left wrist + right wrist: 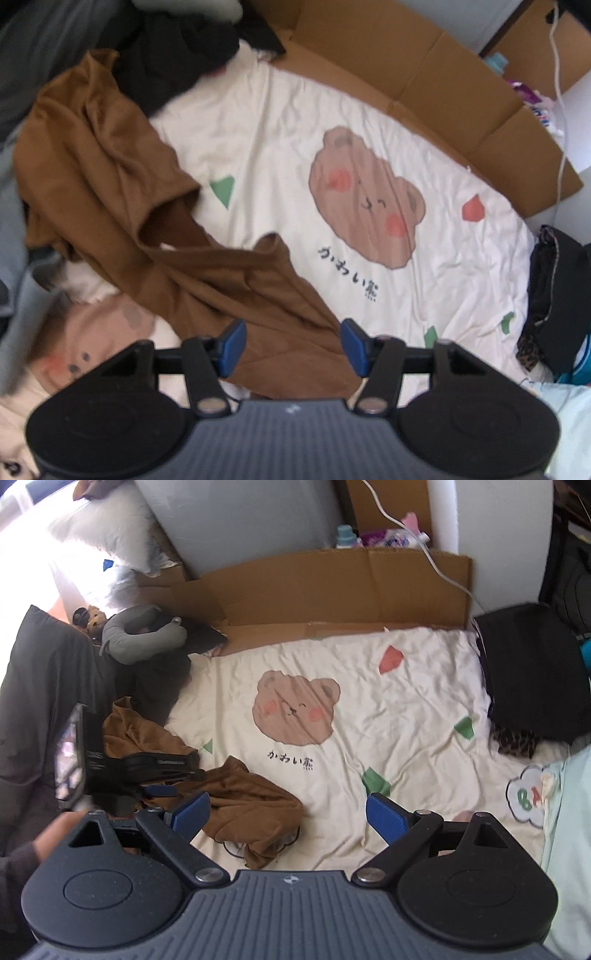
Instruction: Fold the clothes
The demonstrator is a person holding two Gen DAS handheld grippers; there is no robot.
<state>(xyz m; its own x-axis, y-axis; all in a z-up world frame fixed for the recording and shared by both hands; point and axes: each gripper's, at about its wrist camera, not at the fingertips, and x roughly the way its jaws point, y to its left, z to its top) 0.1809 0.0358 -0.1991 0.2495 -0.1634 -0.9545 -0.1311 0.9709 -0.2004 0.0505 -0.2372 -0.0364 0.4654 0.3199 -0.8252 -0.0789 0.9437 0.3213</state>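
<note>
Landmark: the bear print [295,710] on the cream bedsheet [406,709].
Brown garment [110,177]: crumpled on the bed, left of the bear print, one strip trailing toward the near edge.
Left gripper [293,347]: jaws apart, hanging over the trailing strip of the garment; the blue pads [232,347] do not press on it.
Right gripper [288,818]: jaws wide apart and empty, on the near side of the bear print, the garment's near bunch under its left pad.
Left of the bear print: dark clothes [48,686] piled behind the garment, a grey neck pillow [142,637] on top.
Beyond the bear print: a flattened cardboard sheet [332,587] along the bed's far edge, a white cable [436,566] draped over it.
Right of the bear print: a black folded pile [532,672] at the bed's edge.
Open room: the sheet around the bear print and to its right lies bare, wrinkled.
</note>
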